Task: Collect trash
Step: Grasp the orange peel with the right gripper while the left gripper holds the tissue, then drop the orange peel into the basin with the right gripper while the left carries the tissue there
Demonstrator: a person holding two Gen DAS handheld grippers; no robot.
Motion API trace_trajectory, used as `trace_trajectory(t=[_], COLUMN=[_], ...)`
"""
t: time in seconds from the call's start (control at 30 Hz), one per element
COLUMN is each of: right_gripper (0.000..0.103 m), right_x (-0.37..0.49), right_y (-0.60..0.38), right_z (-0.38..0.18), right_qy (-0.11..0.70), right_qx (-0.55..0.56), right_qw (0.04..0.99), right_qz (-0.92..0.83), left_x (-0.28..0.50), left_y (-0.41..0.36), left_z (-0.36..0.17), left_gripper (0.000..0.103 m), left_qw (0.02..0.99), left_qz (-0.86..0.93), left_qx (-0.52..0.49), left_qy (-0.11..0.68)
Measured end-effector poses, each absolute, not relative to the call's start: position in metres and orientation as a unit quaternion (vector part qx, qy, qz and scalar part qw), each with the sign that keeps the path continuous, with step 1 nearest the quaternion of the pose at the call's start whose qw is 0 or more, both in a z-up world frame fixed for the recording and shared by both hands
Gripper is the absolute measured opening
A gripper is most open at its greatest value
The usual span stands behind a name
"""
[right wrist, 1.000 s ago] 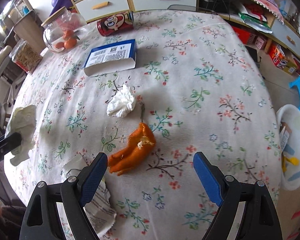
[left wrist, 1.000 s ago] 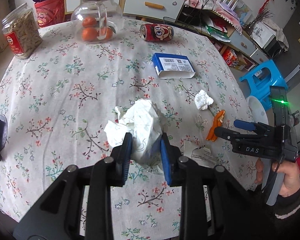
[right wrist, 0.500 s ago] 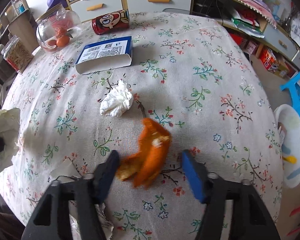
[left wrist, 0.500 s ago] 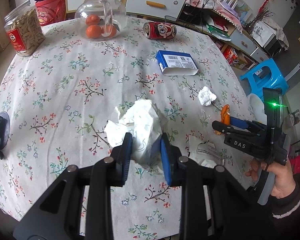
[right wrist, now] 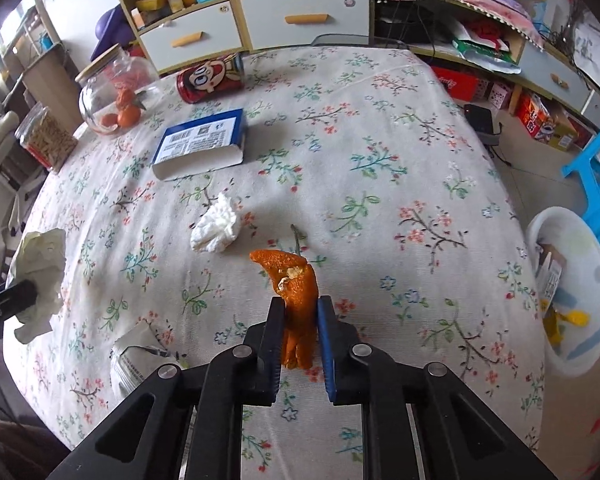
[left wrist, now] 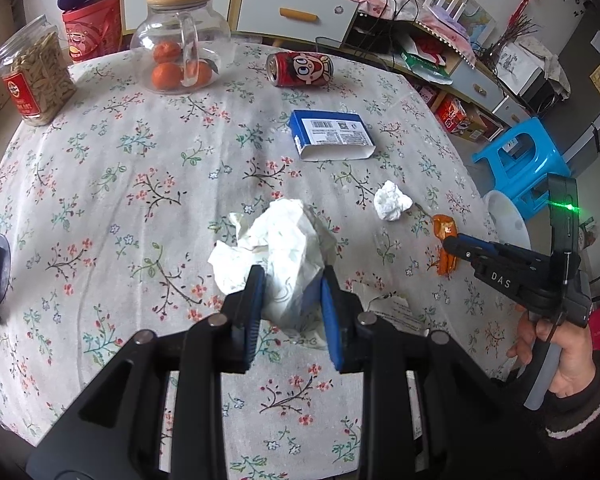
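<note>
Nearest the lenses, both tools are loaded: the left gripper (left wrist: 290,298) is clamped on a large crumpled paper wad (left wrist: 284,248), and the right gripper (right wrist: 300,330) is pinched tight on a strip of orange peel (right wrist: 296,304), which stands upright between the blue pads. Both loads look lifted off the floral tablecloth (right wrist: 380,184), though the height cannot be told. Just beside the right tool, on the cloth, lies a torn printed wrapper (right wrist: 138,358). Farther out sits 1 small white tissue ball (right wrist: 216,228), then an open blue carton (right wrist: 202,144), then a red drink can (right wrist: 210,78) on its side. At the far edge stand a glass jar of oranges (right wrist: 114,94) and a jar of seeds (left wrist: 36,78), likely not trash. Off the table's right side, a white bin (right wrist: 572,296) already holds scraps. Judgement: 2 pieces in hand and not yet binned; 4 pieces left to collect.
</note>
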State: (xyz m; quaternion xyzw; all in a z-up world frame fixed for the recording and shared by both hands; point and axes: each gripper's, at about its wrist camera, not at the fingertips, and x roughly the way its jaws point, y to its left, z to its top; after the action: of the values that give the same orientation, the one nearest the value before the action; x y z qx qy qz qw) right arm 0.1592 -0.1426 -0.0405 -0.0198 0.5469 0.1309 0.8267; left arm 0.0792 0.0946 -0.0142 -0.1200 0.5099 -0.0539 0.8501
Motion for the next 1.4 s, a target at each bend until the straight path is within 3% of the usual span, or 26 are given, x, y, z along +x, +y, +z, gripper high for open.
trace_trajectory(t=[0.7,1.23,1.33,1.4], right_gripper=[0.016,0.019,0.027,0.047], right_x=[0.177,0.171,0.169,0.163], right_y=[-0.304,-0.412,-0.423,-0.43], right_z=[0.005,-0.002,-0.004,-0.002], right_qy=[0.514,0.516,0.525,0.52], right_qx=[0.085,0.129,0.135,0.141], right_qw=[0.853,0.845,0.839,0.84], right_qz=[0.032,-0.044,-0.049,-0.053], left_x=[0.114,0.141,0.142,0.143], left_y=[0.028,-0.061,-0.079,-0.089], left_z=[-0.009,-0.011,-0.01,-0.011], left_gripper=[0.029,0.029,0.029,0.029], left_qw=[0.856,0.854,0.852,0.85], left_qz=[-0.084,-0.138,-0.151,-0.158], left_qx=[-0.112,-0.093,-0.093,-0.089], left_qy=[0.497,0.494,0.492,0.494])
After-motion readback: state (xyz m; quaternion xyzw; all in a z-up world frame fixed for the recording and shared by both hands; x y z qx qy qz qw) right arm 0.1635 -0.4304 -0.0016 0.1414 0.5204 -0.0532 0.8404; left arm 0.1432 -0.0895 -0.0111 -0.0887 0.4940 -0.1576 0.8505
